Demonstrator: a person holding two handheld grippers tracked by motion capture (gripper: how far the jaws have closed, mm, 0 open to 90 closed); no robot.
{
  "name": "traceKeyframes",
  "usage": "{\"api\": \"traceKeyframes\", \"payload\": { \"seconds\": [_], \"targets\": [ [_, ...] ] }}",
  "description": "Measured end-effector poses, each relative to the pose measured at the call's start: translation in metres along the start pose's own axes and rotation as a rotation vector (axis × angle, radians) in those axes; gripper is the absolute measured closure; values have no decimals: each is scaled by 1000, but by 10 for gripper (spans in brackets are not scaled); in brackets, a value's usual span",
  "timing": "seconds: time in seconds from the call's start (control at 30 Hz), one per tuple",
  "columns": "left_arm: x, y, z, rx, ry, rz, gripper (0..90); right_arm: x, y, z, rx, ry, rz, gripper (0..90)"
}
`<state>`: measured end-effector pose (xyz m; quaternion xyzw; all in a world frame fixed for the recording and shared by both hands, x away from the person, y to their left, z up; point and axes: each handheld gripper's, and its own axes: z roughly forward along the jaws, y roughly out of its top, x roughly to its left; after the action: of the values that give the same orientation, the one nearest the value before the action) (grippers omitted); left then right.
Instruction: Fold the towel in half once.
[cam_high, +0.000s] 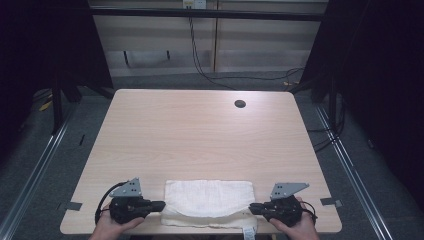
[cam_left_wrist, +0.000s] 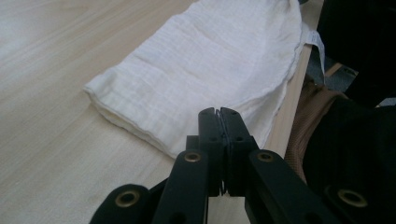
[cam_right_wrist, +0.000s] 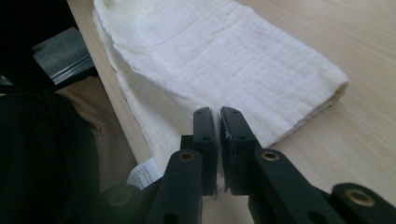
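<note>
- A folded white cotton-gauze towel (cam_high: 209, 202) lies flat at the near edge of the pale wood-grain table (cam_high: 200, 135), midway along it, with its lower layer and a small sewn label (cam_high: 248, 232) hanging a little over the edge.
- The left black two-jaw gripper (cam_high: 161, 204) rests at the towel's left end and points inward. In the left gripper view its jaws are pressed together, tips just over the towel's near corner (cam_left_wrist: 196, 70). A thin pale line shows between the pads, so a pinched edge of cloth is possible, but I cannot tell.
- The right black two-jaw gripper (cam_high: 252, 208) mirrors it at the right end. In the right gripper view its jaws stand nearly together with a narrow slit between them, over the towel's lower flap (cam_right_wrist: 224, 60). A shred of white shows at the inner pad; whether it is cloth being pinched is not clear.
- Judged step: both tools are set at the two near corners of the towel, which looks like the start of a fold or an unfold, with a firm grip not yet confirmed.
- Next move calls for a sure pinch on the same layer at each corner, then both hands lifting evenly and carrying the edge away from the person, so the cloth stays square and does not slip off the table edge.
</note>
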<state>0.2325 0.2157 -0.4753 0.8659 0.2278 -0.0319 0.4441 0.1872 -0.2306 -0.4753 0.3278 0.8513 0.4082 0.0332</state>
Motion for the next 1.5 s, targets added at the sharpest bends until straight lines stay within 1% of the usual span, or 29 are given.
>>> {"api": "traceKeyframes", "payload": {
  "seconds": [0.07, 0.1, 0.13, 0.17, 0.2, 0.23, 0.3, 0.33, 0.37, 0.4, 0.47, 0.57, 0.63, 0.67, 0.7, 0.77, 0.8, 0.87, 0.97, 1.07, 1.1, 1.13, 1.2, 1.3, 1.33, 1.37, 1.43, 1.47, 1.5],
  "targets": [
    [-1, 0, 0, 3, -4, 5, 884, 0, -2, 1, 11, 5, 4, 838],
    [-1, -1, 0, 7, -7, -3, 883, 0, -4, 1, 21, 13, 3, 827],
    [-1, -2, 1, 8, -13, -16, 882, 0, -6, 2, 30, 7, 5, 823],
    [0, -2, 0, 24, -18, -5, 879, 0, -7, 2, 36, 11, 3, 819],
    [-1, -3, 0, 23, -13, 0, 877, 0, -8, 2, 35, 12, 5, 809],
    [-2, -3, -1, 15, -18, -6, 874, 1, -8, 1, 34, 9, 11, 795],
    [-2, -4, -3, 12, -21, -23, 852, 1, -7, 0, 19, 22, 18, 764],
    [-2, -4, -3, 11, -23, -21, 837, 1, -7, 0, 11, 27, 26, 752],
    [-2, -4, -3, 4, -34, -24, 834, 2, -6, -1, 12, 26, 24, 752],
    [-2, -3, -4, 2, -34, -27, 826, 2, -6, 0, 8, 28, 16, 748],
    [-2, -3, -4, -1, -27, -26, 814, 3, -6, 0, 5, 31, 18, 741],
    [1, -2, -4, -16, -25, -43, 769, 4, -4, 2, 8, 15, 15, 707],
    [1, -1, -5, -24, -9, -51, 701, 5, -3, 2, 0, 11, 9, 697],
    [2, -1, -6, -30, -13, -64, 679, 5, -2, 1, -1, 7, 12, 692],
    [3, 0, -7, -32, -11, -69, 662, 6, -2, 1, -10, 2, 14, 684],
    [6, 0, -9, -52, -21, -98, 613, 5, -1, -1, -31, -7, 22, 681],
    [7, 0, -9, -68, -23, -116, 598, 5, 0, -2, -47, -23, 30, 681],
    [10, 1, -12, -84, -18, -131, 583, 3, 2, -5, -74, -37, 46, 681],
    [15, 5, -11, -70, 19, -112, 596, 0, 4, -3, -79, -50, 54, 680],
    [22, 15, -6, -36, 62, -87, 621, -5, 9, 5, -45, -77, 54, 639],
    [24, 19, -4, -30, 79, -78, 621, -8, 11, 7, -34, -95, 52, 603],
    [29, 23, -2, -24, 77, -74, 625, -11, 14, 10, -21, -112, 45, 584],
    [38, 32, 5, -10, 100, -57, 628, -19, 21, 14, -13, -127, 43, 572],
    [55, 38, 18, 10, 111, -77, 633, -32, 32, 21, 16, -157, 30, 551],
    [60, 38, 22, 15, 109, -92, 631, -36, 34, 24, 19, -162, 35, 546],
    [64, 37, 25, 18, 122, -105, 624, -40, 36, 27, 31, -166, 39, 540],
    [70, 32, 29, 29, 121, -123, 613, -48, 38, 33, 38, -176, 42, 528],
    [70, 30, 30, 38, 135, -121, 609, -52, 39, 35, 40, -177, 48, 523],
    [71, 29, 30, 40, 141, -116, 606, -55, 38, 36, 40, -164, 59, 518]
  ]
}}
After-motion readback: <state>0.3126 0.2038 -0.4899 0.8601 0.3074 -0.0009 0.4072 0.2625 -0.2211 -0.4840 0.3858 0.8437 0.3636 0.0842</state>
